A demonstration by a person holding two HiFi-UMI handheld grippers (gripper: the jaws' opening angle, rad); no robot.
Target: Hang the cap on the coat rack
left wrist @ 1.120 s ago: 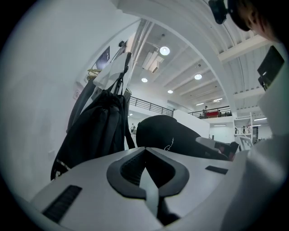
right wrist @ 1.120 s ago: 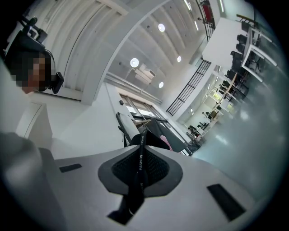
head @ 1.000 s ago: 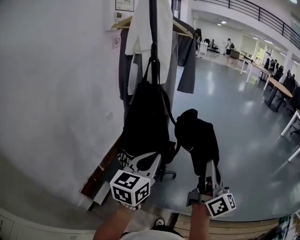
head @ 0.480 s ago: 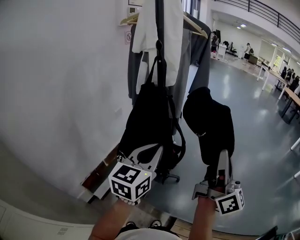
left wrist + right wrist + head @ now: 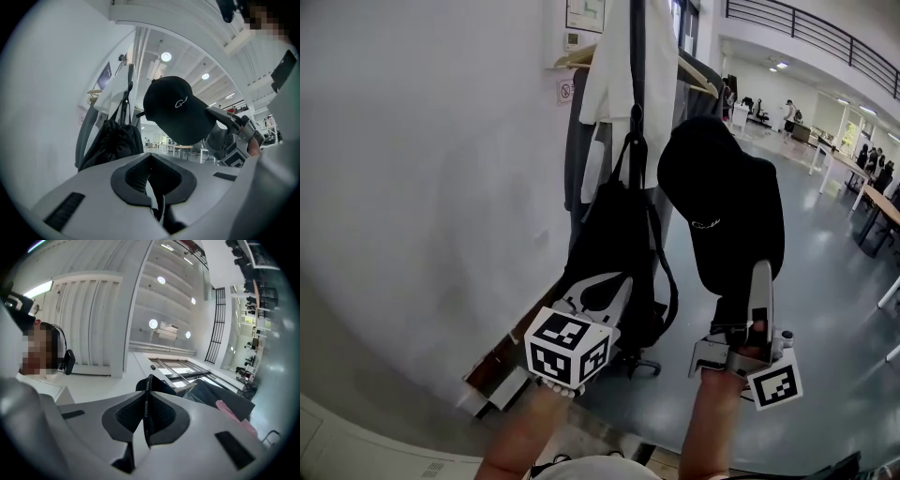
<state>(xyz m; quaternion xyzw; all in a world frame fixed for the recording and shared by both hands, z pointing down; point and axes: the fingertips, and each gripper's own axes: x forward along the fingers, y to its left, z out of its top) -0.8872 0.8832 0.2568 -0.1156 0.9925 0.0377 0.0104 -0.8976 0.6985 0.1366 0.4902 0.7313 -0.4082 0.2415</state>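
Having been lifted nearer the top of the coat rack (image 5: 636, 56) for hooking, the cap (image 5: 717, 202) is pinched in the closed jaws of the right gripper (image 5: 760, 274), while the left gripper (image 5: 605, 284) is closed on nothing.

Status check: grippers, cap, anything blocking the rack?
Left hand-held gripper shut, empty. Right hand-held gripper shut on cap. Cap held up beside coat rack, not yet hung. Black backpack and white garment crowd the rack.
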